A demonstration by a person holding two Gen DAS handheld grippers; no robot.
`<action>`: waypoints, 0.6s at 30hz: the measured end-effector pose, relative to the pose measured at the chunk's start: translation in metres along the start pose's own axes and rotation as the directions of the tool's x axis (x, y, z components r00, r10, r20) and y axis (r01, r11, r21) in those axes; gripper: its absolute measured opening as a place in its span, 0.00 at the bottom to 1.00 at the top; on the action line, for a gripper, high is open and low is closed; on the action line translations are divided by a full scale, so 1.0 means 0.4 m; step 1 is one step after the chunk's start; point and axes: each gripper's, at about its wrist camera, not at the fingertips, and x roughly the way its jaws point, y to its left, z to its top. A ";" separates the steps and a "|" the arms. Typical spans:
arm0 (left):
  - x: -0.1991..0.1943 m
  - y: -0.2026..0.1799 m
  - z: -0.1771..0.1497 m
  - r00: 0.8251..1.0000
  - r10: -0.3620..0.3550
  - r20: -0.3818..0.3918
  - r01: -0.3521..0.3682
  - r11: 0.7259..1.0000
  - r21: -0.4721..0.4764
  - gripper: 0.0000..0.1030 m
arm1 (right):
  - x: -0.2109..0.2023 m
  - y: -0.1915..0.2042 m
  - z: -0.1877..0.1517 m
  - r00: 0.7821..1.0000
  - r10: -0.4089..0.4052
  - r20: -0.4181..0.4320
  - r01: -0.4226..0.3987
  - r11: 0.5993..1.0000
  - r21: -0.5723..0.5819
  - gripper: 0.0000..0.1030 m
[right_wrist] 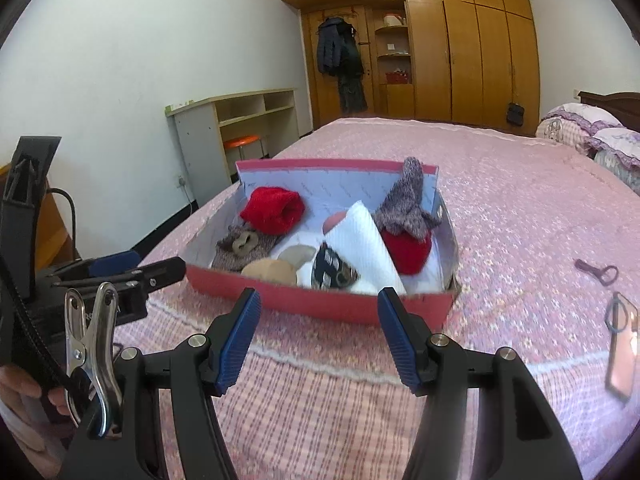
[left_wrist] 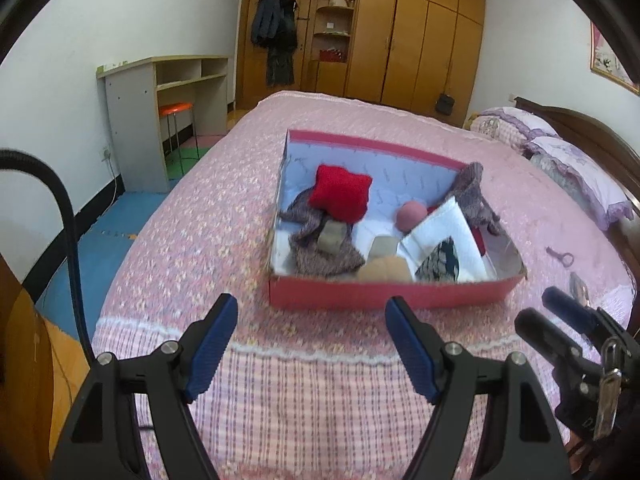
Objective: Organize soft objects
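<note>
A red cardboard box [left_wrist: 384, 294] [right_wrist: 320, 300] with a white lining lies on the pink bed. Inside are a red knitted piece [left_wrist: 340, 194] [right_wrist: 272, 210], grey-purple knitted socks [left_wrist: 320, 248] [right_wrist: 404, 202], a pink ball [left_wrist: 411, 216], a beige sock [left_wrist: 384, 270] [right_wrist: 270, 271], a white cloth [left_wrist: 440, 228] [right_wrist: 366, 236] and a dark patterned piece [left_wrist: 440, 262] [right_wrist: 334, 268]. My left gripper [left_wrist: 310, 312] is open and empty, short of the box's near wall. My right gripper [right_wrist: 318, 304] is open and empty, also in front of the near wall.
The pink patterned bedspread [left_wrist: 280, 380] [right_wrist: 520, 220] stretches around the box. Pillows [left_wrist: 560, 160] lie at the right by the headboard. A purple ring-shaped item [right_wrist: 598, 270] and a phone with a hair band [right_wrist: 622, 344] lie on the bed at right. A desk [left_wrist: 160, 112] and wardrobe [right_wrist: 460, 48] stand beyond.
</note>
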 end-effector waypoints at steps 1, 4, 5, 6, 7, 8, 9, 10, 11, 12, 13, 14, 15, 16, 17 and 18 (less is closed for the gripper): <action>0.001 -0.002 -0.014 1.000 -0.004 -0.013 0.005 1.000 0.008 0.77 | -0.001 0.002 -0.010 1.000 -0.006 -0.007 0.006 1.000 0.003 0.60; 0.012 -0.011 -0.044 0.999 -0.002 -0.038 0.003 1.000 0.024 0.77 | 0.005 0.000 -0.041 0.999 -0.027 -0.040 0.028 0.999 0.017 0.60; 0.017 -0.013 -0.052 0.999 -0.001 -0.043 0.003 1.000 0.026 0.77 | 0.010 -0.001 -0.052 0.998 -0.035 -0.057 0.036 0.999 0.020 0.60; 0.023 -0.015 -0.056 0.999 -0.002 -0.049 0.003 1.000 0.028 0.77 | 0.018 -0.004 -0.065 0.996 -0.040 -0.077 0.042 0.999 0.026 0.60; 0.030 -0.020 -0.065 0.998 0.000 -0.057 0.002 0.999 0.032 0.77 | 0.023 -0.007 -0.074 0.995 -0.041 -0.086 0.044 0.999 0.030 0.60; 0.037 -0.023 -0.072 0.998 0.002 -0.062 -0.001 0.999 0.032 0.77 | 0.028 -0.010 -0.083 0.994 -0.047 -0.096 0.050 0.998 0.036 0.60; 0.043 -0.027 -0.079 0.998 0.003 -0.066 -0.001 0.999 0.032 0.77 | 0.033 -0.014 -0.089 0.993 -0.054 -0.101 0.058 0.998 0.040 0.60; 0.049 -0.031 -0.086 0.998 0.002 -0.069 0.000 0.999 0.034 0.77 | 0.038 -0.018 -0.096 0.992 -0.066 -0.107 0.070 0.997 0.043 0.60; 0.052 -0.036 -0.092 0.998 0.001 -0.071 0.002 0.999 0.037 0.77 | 0.042 -0.022 -0.102 0.991 -0.076 -0.110 0.081 0.996 0.045 0.60; 0.057 -0.041 -0.100 0.997 0.002 -0.071 0.002 0.999 0.044 0.77 | 0.046 -0.027 -0.108 0.990 -0.086 -0.113 0.092 0.994 0.051 0.60; 0.060 -0.046 -0.103 0.997 0.004 -0.072 -0.001 0.999 0.049 0.77 | 0.049 -0.031 -0.112 0.989 -0.091 -0.116 0.098 0.994 0.057 0.60; 0.065 -0.052 -0.110 0.997 0.009 -0.071 -0.005 0.998 0.058 0.77 | 0.052 -0.036 -0.117 0.988 -0.094 -0.119 0.103 0.993 0.064 0.60; 0.071 -0.058 -0.116 0.997 0.016 -0.071 -0.011 0.998 0.066 0.77 | 0.057 -0.038 -0.121 0.988 -0.094 -0.123 0.103 0.992 0.070 0.60; 0.076 -0.061 -0.119 0.997 0.020 -0.070 -0.015 0.998 0.069 0.77 | 0.061 -0.042 -0.126 0.988 -0.091 -0.128 0.102 0.992 0.079 0.60; 0.082 -0.063 -0.124 0.997 0.025 -0.071 -0.020 0.997 0.070 0.77 | 0.065 -0.044 -0.129 0.987 -0.091 -0.133 0.102 0.991 0.084 0.60; 0.088 -0.064 -0.127 0.997 0.029 -0.074 -0.024 0.997 0.072 0.77 | 0.071 -0.047 -0.135 0.986 -0.091 -0.140 0.104 0.991 0.090 0.61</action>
